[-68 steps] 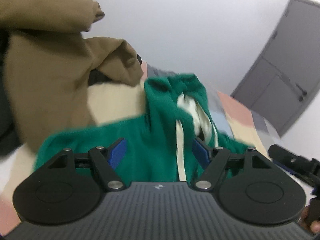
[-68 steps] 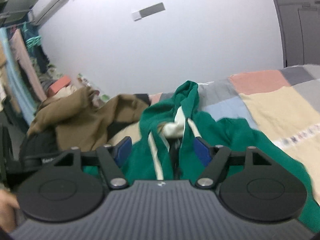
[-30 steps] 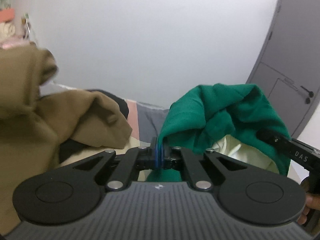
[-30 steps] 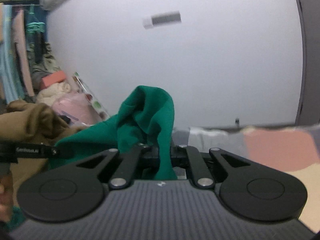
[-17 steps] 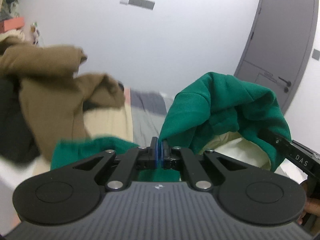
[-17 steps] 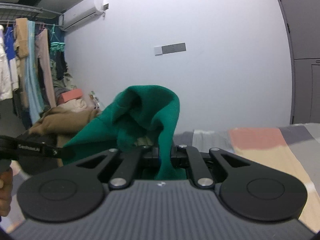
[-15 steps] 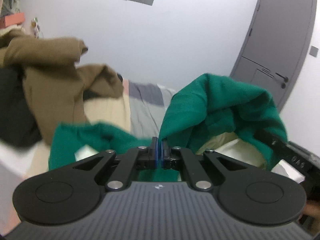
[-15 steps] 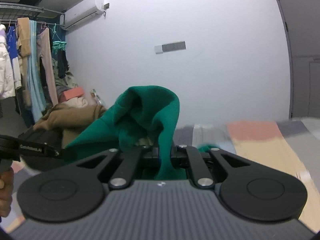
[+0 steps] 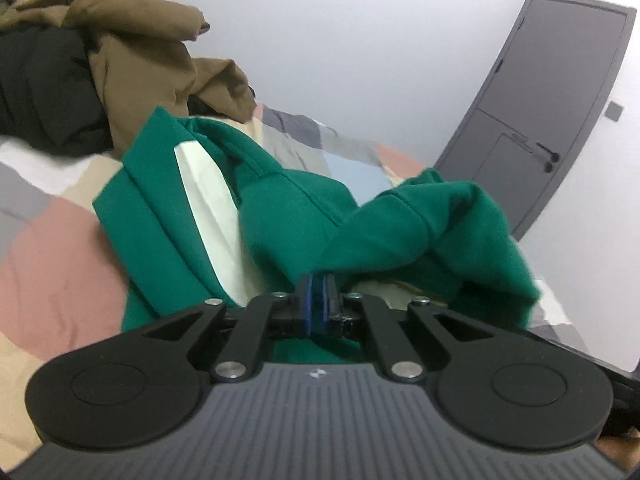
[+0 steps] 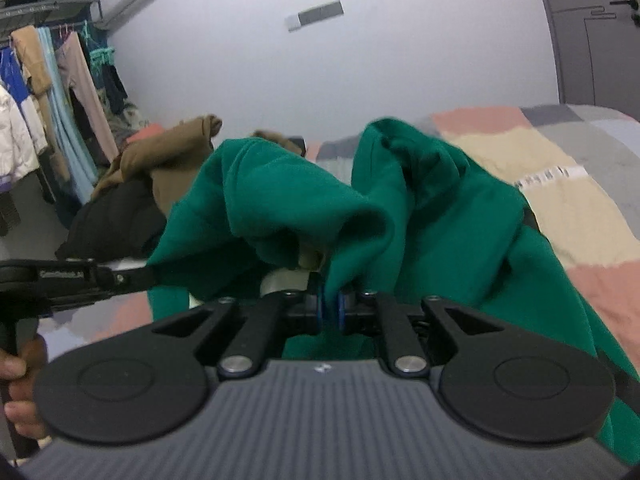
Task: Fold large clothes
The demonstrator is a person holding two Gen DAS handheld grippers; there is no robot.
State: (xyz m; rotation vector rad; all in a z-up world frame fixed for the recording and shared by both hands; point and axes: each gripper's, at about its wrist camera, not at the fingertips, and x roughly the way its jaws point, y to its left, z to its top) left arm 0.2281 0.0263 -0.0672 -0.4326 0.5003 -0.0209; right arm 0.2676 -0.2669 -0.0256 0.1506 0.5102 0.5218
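Note:
A green hoodie [image 9: 288, 208] with a cream lining lies bunched on the patchwork quilt [image 9: 52, 256]. My left gripper [image 9: 318, 300] is shut, its blue pads pinching a green edge of the hoodie close to the bed. In the right wrist view the hoodie [image 10: 440, 208] drapes over and in front of my right gripper [image 10: 330, 306]. Its jaws are opening slightly, with green fabric still pressed between the pads. The left gripper [image 10: 136, 276] also shows at the left edge of that view, holding the same stretch of cloth.
A brown garment [image 9: 132, 40] and a black one [image 9: 40, 92] are piled at the bed's far left. A grey door [image 9: 552, 100] stands at the right. Clothes hang on a rack [image 10: 52, 100]. A person's hand [image 10: 20, 380] grips the left tool.
Both grippers have come down toward the bed with the hoodie. The cloth that hung high in front of the wall now lies spread and bunched on the quilt.

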